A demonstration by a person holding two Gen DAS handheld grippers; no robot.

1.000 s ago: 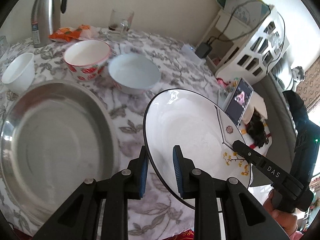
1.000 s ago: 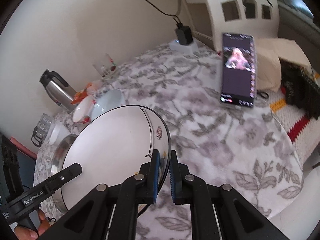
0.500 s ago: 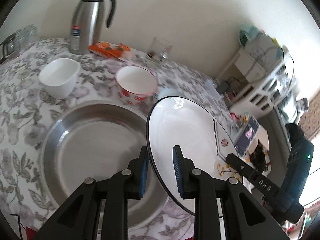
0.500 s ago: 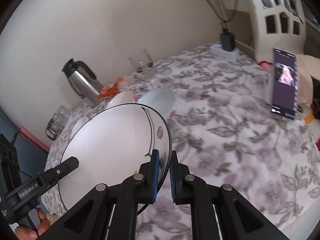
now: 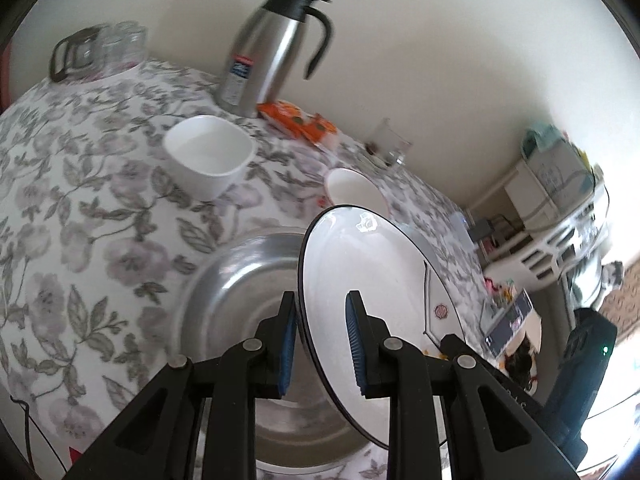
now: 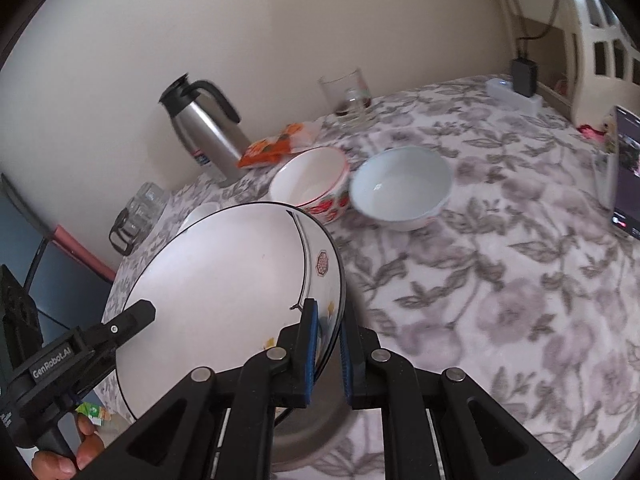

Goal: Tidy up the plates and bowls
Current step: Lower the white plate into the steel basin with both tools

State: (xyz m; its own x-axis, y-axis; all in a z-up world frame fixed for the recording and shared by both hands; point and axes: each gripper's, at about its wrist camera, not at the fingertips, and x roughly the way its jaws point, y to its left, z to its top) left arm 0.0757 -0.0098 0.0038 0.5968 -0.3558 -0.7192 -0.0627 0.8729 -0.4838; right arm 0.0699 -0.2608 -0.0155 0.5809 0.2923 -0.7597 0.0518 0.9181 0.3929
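Observation:
Both grippers hold one large white plate with a thin dark rim (image 5: 372,296) (image 6: 224,288) by opposite edges, tilted above a big steel basin (image 5: 240,312). My left gripper (image 5: 322,344) is shut on the plate's near edge. My right gripper (image 6: 328,354) is shut on the plate's other edge. A red-flowered bowl (image 6: 310,186) and a pale blue bowl (image 6: 400,188) stand side by side beyond the plate. A small white square bowl (image 5: 210,156) stands left of them.
A steel thermos jug (image 5: 272,44), an orange snack packet (image 5: 296,118), a drinking glass (image 6: 348,94) and a rack of glasses (image 5: 100,50) stand along the wall. A phone (image 6: 626,168) stands upright at the table's right edge. The tablecloth is floral grey.
The plate, held by both grippers, has moved left from the open tablecloth to above the steel basin. Both views have swung towards the thermos and wall.

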